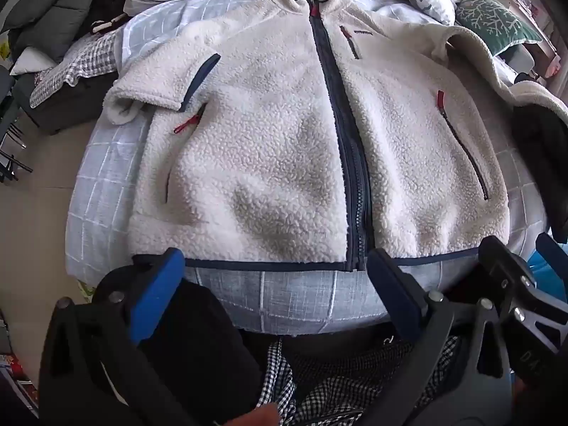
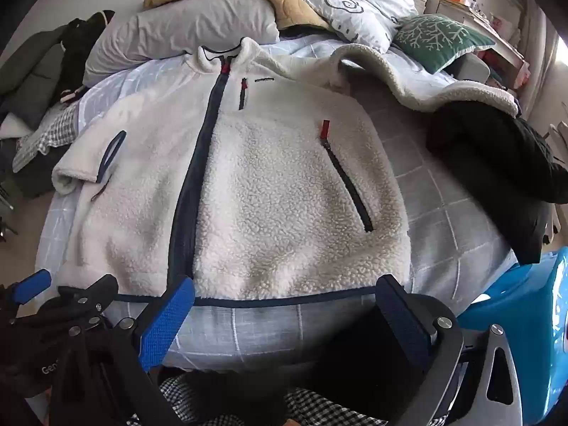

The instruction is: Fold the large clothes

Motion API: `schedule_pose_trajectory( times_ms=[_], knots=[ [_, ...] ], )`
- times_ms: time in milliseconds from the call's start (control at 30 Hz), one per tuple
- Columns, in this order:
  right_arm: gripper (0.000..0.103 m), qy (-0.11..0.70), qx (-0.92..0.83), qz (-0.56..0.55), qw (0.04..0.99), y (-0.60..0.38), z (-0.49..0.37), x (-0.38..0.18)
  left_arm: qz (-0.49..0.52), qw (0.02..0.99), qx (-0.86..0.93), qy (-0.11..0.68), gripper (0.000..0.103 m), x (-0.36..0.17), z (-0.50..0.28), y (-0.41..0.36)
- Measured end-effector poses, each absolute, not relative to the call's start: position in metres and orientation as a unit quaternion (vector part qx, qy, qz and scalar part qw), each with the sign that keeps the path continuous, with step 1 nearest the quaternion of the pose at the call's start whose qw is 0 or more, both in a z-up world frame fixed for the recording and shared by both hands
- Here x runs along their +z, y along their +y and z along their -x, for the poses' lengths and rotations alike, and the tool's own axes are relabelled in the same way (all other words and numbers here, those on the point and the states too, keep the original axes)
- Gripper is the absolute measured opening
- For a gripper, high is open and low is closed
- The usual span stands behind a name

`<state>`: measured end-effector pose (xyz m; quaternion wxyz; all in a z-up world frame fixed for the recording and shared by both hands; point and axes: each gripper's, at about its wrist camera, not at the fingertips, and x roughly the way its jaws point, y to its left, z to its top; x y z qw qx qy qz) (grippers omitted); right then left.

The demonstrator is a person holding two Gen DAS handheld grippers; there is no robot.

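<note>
Cream fleece zip-up jacket with navy zipper and trim [image 1: 284, 149] lies flat, front up, on light-blue checked bedsheet [image 1: 294, 298]. Left gripper [image 1: 277, 291] and right gripper [image 2: 284, 316] both spread wide, empty, hovering just beside hem. Grey pillow [image 2: 184, 32] behind collar.

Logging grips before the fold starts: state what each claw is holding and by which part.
Nothing is held. The left claw and right claw both stand wide open just short of the fleece jacket's bottom hem, touching no fabric.
</note>
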<state>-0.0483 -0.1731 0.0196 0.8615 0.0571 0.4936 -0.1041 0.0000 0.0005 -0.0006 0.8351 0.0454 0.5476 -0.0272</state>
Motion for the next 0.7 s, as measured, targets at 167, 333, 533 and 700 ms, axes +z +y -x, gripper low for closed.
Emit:
schedule_pose_trajectory(
  times_ms=[167, 333, 533, 700],
  knots=[
    [0.103, 0.493, -0.102, -0.059, 0.862, -0.174, 0.048, 0.020, -0.051, 0.834, -0.027, 0.549, 0.102, -0.002, -0.001, -0.003],
    [0.103, 0.492, -0.098, -0.056, 0.863, -0.171, 0.045, 0.018, -0.051, 0.835, -0.025, 0.547, 0.102, -0.003, -0.001, -0.004],
    [0.103, 0.491, -0.097, -0.055, 0.864, -0.171, 0.046, 0.020, -0.046, 0.837, -0.028, 0.545, 0.102, -0.001, 0.000, 0.001],
    [0.103, 0.489, -0.097, -0.056, 0.865, -0.171, 0.047, 0.022, -0.050, 0.839, -0.025, 0.541, 0.102, 0.000, 0.002, 0.001]
  ],
)
